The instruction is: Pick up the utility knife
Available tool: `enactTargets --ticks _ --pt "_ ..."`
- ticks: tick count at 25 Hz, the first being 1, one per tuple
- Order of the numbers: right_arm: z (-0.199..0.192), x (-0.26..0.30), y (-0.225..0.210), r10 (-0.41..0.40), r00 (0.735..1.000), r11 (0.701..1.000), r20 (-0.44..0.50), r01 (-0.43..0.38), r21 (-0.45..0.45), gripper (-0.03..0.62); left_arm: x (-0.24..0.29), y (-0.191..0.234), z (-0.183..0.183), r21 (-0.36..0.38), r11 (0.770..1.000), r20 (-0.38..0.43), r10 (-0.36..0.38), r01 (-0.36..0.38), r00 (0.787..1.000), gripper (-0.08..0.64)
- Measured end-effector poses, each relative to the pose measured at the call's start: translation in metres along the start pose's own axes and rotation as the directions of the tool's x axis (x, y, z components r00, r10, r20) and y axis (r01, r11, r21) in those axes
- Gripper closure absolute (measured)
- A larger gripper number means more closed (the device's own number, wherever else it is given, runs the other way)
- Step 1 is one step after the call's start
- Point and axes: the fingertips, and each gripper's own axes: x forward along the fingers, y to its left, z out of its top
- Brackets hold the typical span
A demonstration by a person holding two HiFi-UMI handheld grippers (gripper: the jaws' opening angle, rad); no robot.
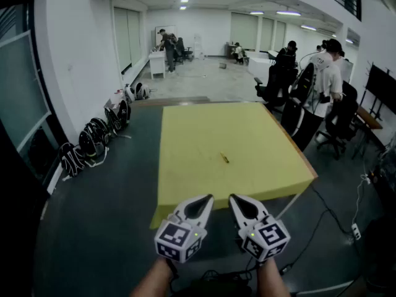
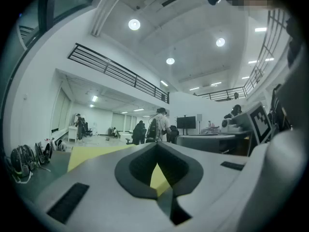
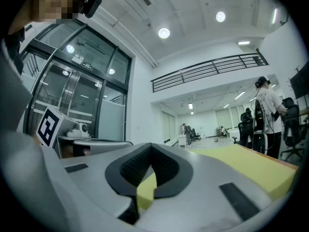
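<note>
Nearest, the left gripper [image 1: 201, 205] and right gripper [image 1: 239, 203] hang level, side by side, at the near edge of the yellow table [image 1: 185, 142]. Both have their jaws closed tip to tip, with nothing between them. Farther out, the knife [image 1: 224, 158] lies alone near the table's middle, well apart from both grippers. Beyond, bags [image 1: 93, 140] line the left wall, and people [image 1: 323, 73] stand at the right.

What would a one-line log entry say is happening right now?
stage: not yet reaching | left gripper: shut, empty | right gripper: shut, empty | knife: lying on table, untouched
</note>
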Motion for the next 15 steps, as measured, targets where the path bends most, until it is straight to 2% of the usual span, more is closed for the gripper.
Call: enactTargets --ticks 15 --pt "0.0020 -0.0002 -0.0040 -0.012 1.000 1.000 -0.011 0.012 -0.005 0.584 0.0039 -0.0036 0.0030 -0.001 1.000 -0.006 -0.015 0.015 1.000 0.552"
